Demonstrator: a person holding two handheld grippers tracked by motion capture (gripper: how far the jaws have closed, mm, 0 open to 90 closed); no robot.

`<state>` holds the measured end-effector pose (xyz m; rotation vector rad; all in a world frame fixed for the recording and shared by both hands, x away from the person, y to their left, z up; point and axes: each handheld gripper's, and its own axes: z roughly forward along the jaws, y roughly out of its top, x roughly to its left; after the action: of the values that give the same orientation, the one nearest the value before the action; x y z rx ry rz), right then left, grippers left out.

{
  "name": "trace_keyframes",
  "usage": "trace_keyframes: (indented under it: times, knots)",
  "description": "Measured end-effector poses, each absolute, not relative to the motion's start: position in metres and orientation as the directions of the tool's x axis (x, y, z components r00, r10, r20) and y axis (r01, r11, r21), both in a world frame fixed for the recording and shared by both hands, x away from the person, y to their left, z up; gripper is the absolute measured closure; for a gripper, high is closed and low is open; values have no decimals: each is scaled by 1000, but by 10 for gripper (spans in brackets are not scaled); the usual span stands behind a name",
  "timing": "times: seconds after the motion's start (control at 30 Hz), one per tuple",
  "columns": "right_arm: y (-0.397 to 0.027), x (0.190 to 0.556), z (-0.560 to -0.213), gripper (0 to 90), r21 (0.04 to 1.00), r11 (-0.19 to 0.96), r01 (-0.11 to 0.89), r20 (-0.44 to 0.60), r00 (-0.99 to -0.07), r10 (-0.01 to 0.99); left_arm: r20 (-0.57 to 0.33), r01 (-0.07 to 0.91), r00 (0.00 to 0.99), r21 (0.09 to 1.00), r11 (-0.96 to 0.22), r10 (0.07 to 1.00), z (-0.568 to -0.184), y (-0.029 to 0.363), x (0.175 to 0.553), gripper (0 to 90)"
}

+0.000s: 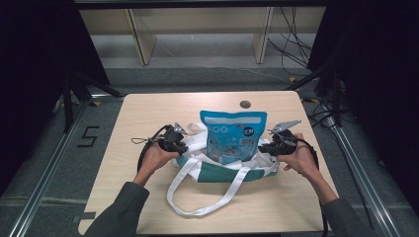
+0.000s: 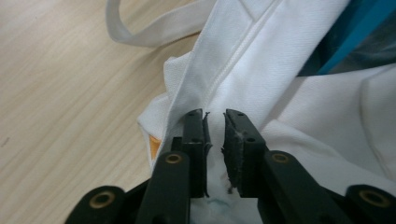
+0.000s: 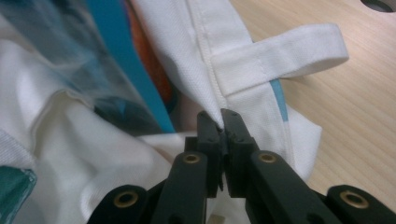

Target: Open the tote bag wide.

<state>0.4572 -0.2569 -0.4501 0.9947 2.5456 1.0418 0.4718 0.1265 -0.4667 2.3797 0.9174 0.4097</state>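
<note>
A white and teal tote bag (image 1: 225, 168) lies near the middle of a pale wooden bench (image 1: 148, 113), with a blue snack pouch (image 1: 232, 136) standing upright in its mouth. The left hand-held gripper (image 1: 182, 146) is clamped on the bag's left rim, and the right hand-held gripper (image 1: 263, 147) is clamped on the right rim, so the pouch sits between them. One long white strap (image 1: 197, 197) loops loosely across the bench toward the person. A small dark round port (image 1: 245, 104) sits in the bench beyond the bag, well clear of it. The left gripper view adds detail: the jaws pinch a fold of white fabric (image 2: 233, 70) by a stitched seam, with a narrow gap between the pads. The right gripper view shows jaws nearly together on the hem (image 3: 210, 60), just below where a strap loop (image 3: 289, 53) is sewn on, with the pouch's blue edge (image 3: 121, 56) close beside.
</note>
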Motion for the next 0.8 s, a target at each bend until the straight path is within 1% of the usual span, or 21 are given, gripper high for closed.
trace_keyframes:
  times: [0.03,0.07,0.1,0.13,0.17,0.2,0.27,0.33,0.4,0.43,0.47,0.5,0.53,0.57,0.6,0.63,0.67,0.7,0.73,0.8]
  knots:
    - [-258,462,-455,891,695,470,544,107,-725,681,82,530,711,591,-608,699,-473,126,474,833]
    - [-258,462,-455,891,695,470,544,107,-725,681,88,525,713,591,-612,696,-475,126,475,833]
    - [-260,465,-457,892,688,467,556,113,-718,687,76,532,712,591,-607,698,-479,126,476,844]
    - [-260,469,-461,893,692,434,577,149,-702,696,67,534,711,597,-599,700,-481,127,476,848]
    - [-263,472,-463,894,672,451,587,147,-703,696,56,537,712,598,-594,700,-482,129,478,851]
    - [-262,474,-466,894,664,429,613,175,-684,708,58,534,712,602,-594,700,-483,129,478,855]
    - [-262,480,-473,894,684,416,600,156,-677,720,51,541,705,607,-582,707,-484,130,479,858]
    - [-260,481,-475,894,657,425,622,165,-669,725,57,537,706,608,-586,706,-481,130,478,855]
    - [-261,481,-472,893,657,448,607,141,-682,718,47,533,707,621,-575,705,-476,131,475,838]
    - [-260,480,-473,890,676,432,597,146,-683,716,44,528,712,624,-575,701,-473,132,474,827]
    - [-261,479,-470,888,661,456,596,131,-690,711,43,521,723,621,-585,690,-467,133,472,819]
    - [-260,478,-470,886,682,433,589,149,-691,707,43,512,728,630,-584,684,-463,132,471,803]
    - [-261,478,-467,884,663,459,592,129,-694,708,30,502,742,637,-585,670,-458,130,469,782]
    - [-261,478,-466,878,662,463,589,124,-695,708,33,489,756,636,-597,654,-455,129,469,757]
    - [-260,477,-467,840,686,442,579,136,-698,703,27,488,759,637,-596,650,-452,126,468,703]
    - [-260,477,-467,840,686,442,579,136,-698,703,26,481,764,642,-597,644,-449,123,468,703]
    - [-260,476,-464,817,682,427,594,156,-688,709,20,477,771,643,-599,636,-449,120,469,684]
    - [-262,476,-462,788,675,444,590,134,-689,712,26,474,773,640,-605,634,-450,115,470,657]
    - [-265,473,-458,768,688,436,580,135,-693,708,28,470,779,635,-613,627,-451,112,471,622]
    - [-265,472,-458,751,704,425,569,135,-695,707,21,474,783,628,-617,622,-456,106,474,590]
